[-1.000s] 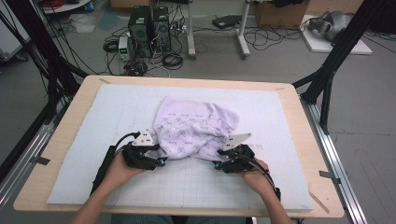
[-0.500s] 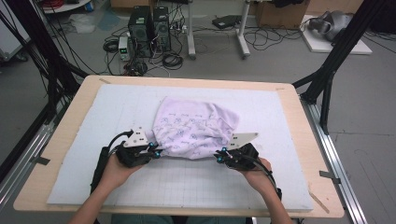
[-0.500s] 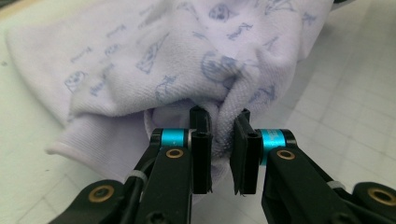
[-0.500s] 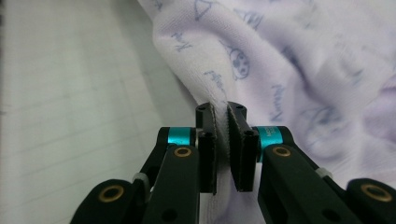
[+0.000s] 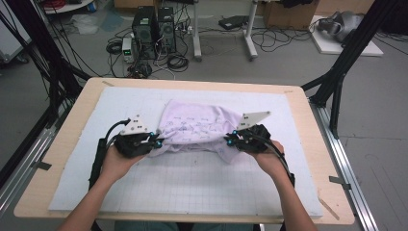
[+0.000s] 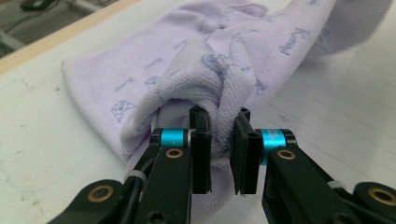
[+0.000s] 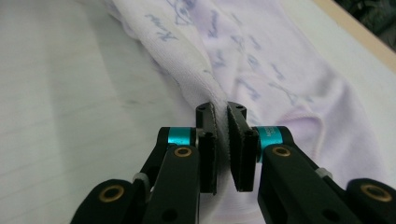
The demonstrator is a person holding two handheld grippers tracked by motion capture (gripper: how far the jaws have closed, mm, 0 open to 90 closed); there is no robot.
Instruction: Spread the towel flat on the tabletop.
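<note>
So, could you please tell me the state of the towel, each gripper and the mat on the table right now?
Lilac towel: crumpled, its near edge pinched at both ends, the rest resting on the mat.
Left gripper: shut on a bunched fold of the towel.
Right gripper: shut on a thin edge of the towel.
White grid mat: flat on the wooden table.

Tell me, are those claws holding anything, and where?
Yes. Both hold the lilac towel: the left claw pinches a bunched fold at its near edge, the right claw another edge fold.
</note>
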